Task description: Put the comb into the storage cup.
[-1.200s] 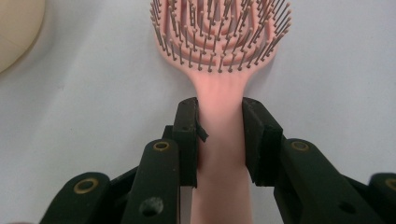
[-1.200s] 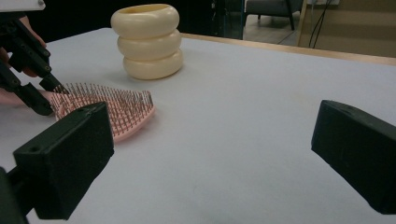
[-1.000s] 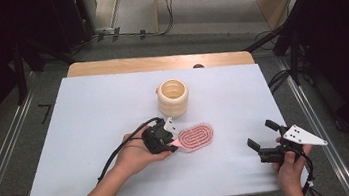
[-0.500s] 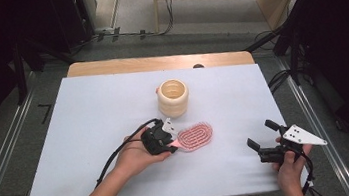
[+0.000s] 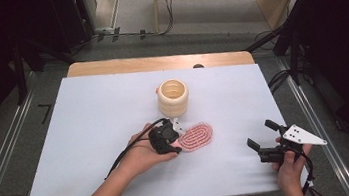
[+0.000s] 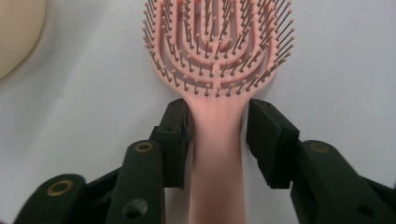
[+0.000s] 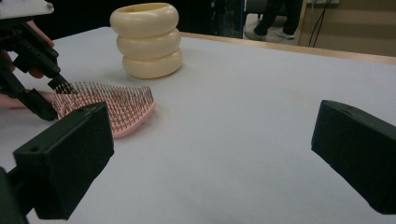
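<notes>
A pink paddle hairbrush (image 5: 196, 136) lies bristles up on the white table cover, near the middle. My left gripper (image 5: 177, 138) is low over its handle. In the left gripper view the handle (image 6: 217, 177) runs between the two pads, with a thin gap beside the right pad (image 6: 268, 140). The jaws have just been opening, and my left gripper (image 6: 217, 135) stands open around the handle. My right gripper (image 5: 260, 134) is held at the right front, open wide with nothing between its jaws. It faces the brush (image 7: 112, 109) and my left gripper (image 7: 53, 99).
A cream ribbed holder (image 5: 173, 98) made of three stacked rings stands upright just behind the brush; it is also in the right gripper view (image 7: 145, 39). The wooden table edge (image 5: 158, 62) runs along the back. Metal rails flank the table.
</notes>
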The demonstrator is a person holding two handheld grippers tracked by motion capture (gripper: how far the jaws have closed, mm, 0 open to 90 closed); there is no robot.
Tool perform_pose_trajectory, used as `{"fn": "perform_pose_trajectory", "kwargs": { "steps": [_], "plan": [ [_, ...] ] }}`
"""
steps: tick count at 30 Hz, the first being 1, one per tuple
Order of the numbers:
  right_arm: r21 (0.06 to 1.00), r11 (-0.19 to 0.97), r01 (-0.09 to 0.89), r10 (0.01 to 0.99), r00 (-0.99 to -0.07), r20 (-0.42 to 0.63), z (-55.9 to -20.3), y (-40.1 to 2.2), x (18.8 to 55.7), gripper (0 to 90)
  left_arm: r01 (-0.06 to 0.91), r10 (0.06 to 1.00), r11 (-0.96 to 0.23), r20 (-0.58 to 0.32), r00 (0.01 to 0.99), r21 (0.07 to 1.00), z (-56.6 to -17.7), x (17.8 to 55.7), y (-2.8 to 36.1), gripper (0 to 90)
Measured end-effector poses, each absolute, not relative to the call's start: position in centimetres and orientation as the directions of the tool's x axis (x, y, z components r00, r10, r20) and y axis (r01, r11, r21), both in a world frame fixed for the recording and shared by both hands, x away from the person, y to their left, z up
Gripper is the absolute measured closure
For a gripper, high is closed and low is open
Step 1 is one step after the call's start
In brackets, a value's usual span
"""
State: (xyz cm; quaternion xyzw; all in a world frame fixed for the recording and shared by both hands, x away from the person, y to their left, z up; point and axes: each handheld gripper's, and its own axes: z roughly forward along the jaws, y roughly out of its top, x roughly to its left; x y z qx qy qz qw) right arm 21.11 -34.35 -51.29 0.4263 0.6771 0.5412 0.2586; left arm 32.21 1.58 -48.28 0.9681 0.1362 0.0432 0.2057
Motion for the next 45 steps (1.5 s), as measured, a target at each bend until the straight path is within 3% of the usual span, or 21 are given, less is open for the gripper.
{"fn": "perform_pose_trajectory", "kwargs": {
  "steps": [2, 6, 38, 45],
  "plan": [
    [0.953, 0.049, 0.299, 0.857, -0.503, 0.113, -51.3, -34.3, 21.1, 0.0, 0.231, 0.263, -0.890, 0.028, 0.964, 0.394, -48.2, 32.1, 1.4, 66.6],
    [0.953, 0.054, 0.297, 0.857, -0.504, 0.108, -51.3, -34.3, 21.1, 0.0, 0.221, 0.256, -0.894, 0.039, 0.966, 0.390, -48.2, 31.8, 1.1, 69.8],
    [0.954, 0.054, 0.296, 0.865, -0.490, 0.103, -50.5, -33.3, 21.1, 0.0, 0.246, 0.350, -0.740, 0.046, 0.936, 0.626, -46.1, 30.9, 5.0, 70.4],
    [0.953, 0.000, 0.304, 0.836, -0.523, 0.167, -49.1, -31.8, 21.4, 0.0, 0.258, 0.410, -0.664, 0.053, 0.911, 0.701, -45.6, 30.6, 6.2, 70.4]
  ]
}}
